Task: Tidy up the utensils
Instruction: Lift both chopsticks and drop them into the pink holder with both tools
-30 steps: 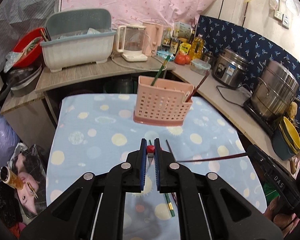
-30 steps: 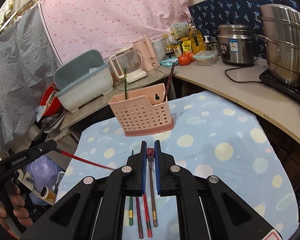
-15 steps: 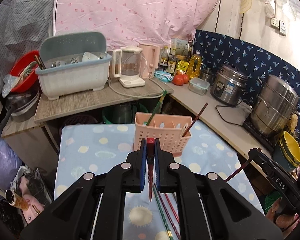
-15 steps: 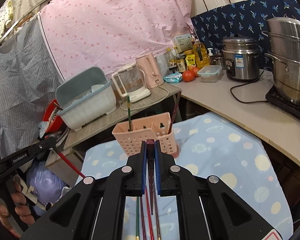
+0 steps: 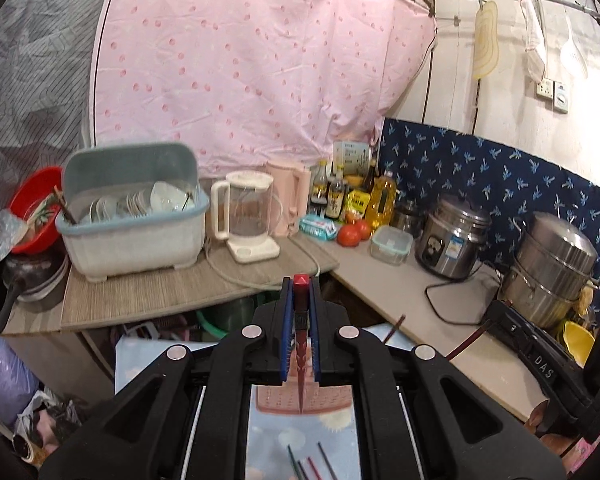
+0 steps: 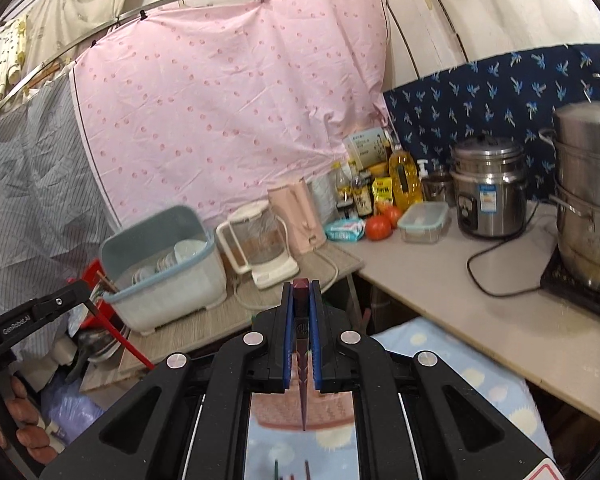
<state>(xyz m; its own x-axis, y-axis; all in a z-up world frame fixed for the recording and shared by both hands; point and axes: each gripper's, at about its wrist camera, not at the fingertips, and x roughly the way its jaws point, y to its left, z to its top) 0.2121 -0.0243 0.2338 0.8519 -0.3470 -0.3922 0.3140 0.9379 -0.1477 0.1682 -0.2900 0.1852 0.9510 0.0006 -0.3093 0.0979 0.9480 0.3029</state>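
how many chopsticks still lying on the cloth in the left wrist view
4, side by side at the bottom edge: green chopstick, dark one, red one, another dark one. The gripper body may hide more.

A pink dotted curtain [image 5: 260,72] is hanging across twelve o'clock. Below it, a dish rack [image 5: 134,216] is sitting at nine o'clock beside a clear kettle [image 5: 248,216]; tomatoes [image 5: 352,234] and a rice cooker [image 5: 454,242] are standing toward three o'clock, a steel steamer pot [image 5: 552,276] farther right.
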